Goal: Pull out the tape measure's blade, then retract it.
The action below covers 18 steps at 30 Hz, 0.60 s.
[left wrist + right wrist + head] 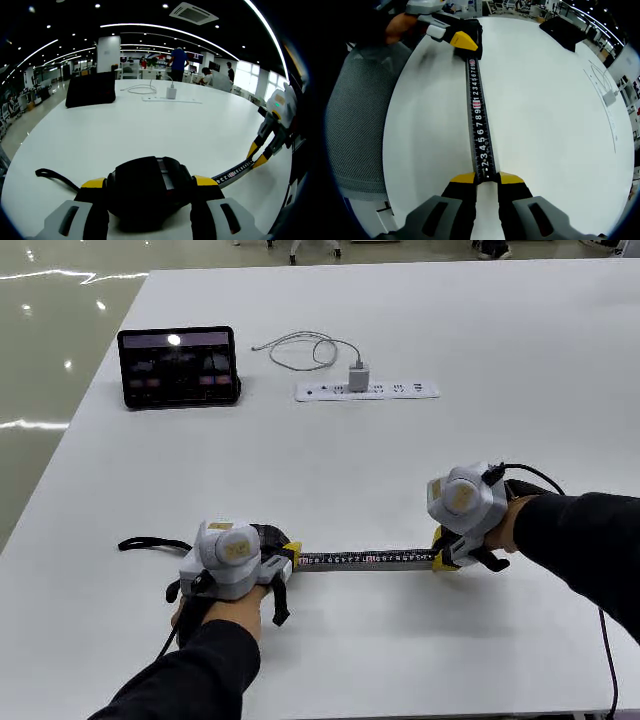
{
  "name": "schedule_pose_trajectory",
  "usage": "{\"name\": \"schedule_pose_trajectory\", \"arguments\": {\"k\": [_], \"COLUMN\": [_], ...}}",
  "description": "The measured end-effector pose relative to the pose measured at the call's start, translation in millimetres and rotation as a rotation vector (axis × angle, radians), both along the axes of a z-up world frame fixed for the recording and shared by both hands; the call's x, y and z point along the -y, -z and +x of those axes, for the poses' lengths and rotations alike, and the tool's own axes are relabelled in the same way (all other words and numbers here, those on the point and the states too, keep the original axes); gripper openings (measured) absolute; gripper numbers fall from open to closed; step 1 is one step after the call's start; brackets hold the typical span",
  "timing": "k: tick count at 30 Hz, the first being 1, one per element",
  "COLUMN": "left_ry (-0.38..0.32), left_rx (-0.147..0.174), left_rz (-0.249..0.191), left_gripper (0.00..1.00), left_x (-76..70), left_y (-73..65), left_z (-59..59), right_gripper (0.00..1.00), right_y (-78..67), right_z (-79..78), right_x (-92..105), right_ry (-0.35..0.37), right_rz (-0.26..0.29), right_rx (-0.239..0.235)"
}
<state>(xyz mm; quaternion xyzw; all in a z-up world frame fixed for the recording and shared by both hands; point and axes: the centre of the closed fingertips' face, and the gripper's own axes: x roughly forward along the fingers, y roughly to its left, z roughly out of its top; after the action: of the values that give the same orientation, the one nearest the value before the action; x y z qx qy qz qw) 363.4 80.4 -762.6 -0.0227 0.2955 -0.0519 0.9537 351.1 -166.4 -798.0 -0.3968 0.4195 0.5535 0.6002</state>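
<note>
Left gripper: the 2 jaws are spread wide and closed against the sides of the black tape measure case, 1 yellow tip on each flank, with the case resting on the white table. Right gripper: the 2 jaws are pinched almost together on the free end of the blade, which passes into the narrow gap between the yellow tips. The blade is drawn out and runs straight from the case's mouth to the right jaws, low over the table top (whether it touches the surface along its length cannot be told). In the right gripper view the printed scale is legible: single digits run from 2 up to 9, then a red-boxed mark, then a second run of digits toward the case. In the head view both grippers sit near the front edge of the table, left and right, joined by the blade, each held by a hand in a dark sleeve. A black wrist strap trails from the case to the left, lying flat on the table. Well apart, toward the far side: a tablet propped upright with its screen lit, and a white power strip with 1 white charger plugged in and its cable looped beside it.
</note>
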Motion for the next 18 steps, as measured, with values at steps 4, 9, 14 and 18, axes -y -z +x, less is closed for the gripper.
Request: {"name": "schedule_pose_trajectory", "arguments": {"k": [4, 9, 14, 18], "left_ry": [0.000, 0.000, 0.001, 0.001], "left_rx": [0.001, 0.000, 0.000, 0.001], "left_rz": [0.001, 0.001, 0.001, 0.001], "left_gripper": [0.62, 0.62, 0.62, 0.62], "left_x": [0.1, 0.2, 0.1, 0.1], "left_y": [0.1, 0.1, 0.1, 0.1], "left_z": [-0.2, -0.4, -0.4, -0.3], "right_gripper": [0.11, 0.11, 0.11, 0.11], "right_y": [0.0, -0.7, -1.2, -1.1], "right_z": [-0.6, -0.5, -0.7, -0.7], "right_x": [-4.7, -7.2, -9.7, -12.4], "right_ry": [-0.005, -0.002, -0.012, 0.002], "right_rz": [0.003, 0.006, 0.016, 0.021], "right_rx": [0.001, -0.002, 0.000, -0.002]}}
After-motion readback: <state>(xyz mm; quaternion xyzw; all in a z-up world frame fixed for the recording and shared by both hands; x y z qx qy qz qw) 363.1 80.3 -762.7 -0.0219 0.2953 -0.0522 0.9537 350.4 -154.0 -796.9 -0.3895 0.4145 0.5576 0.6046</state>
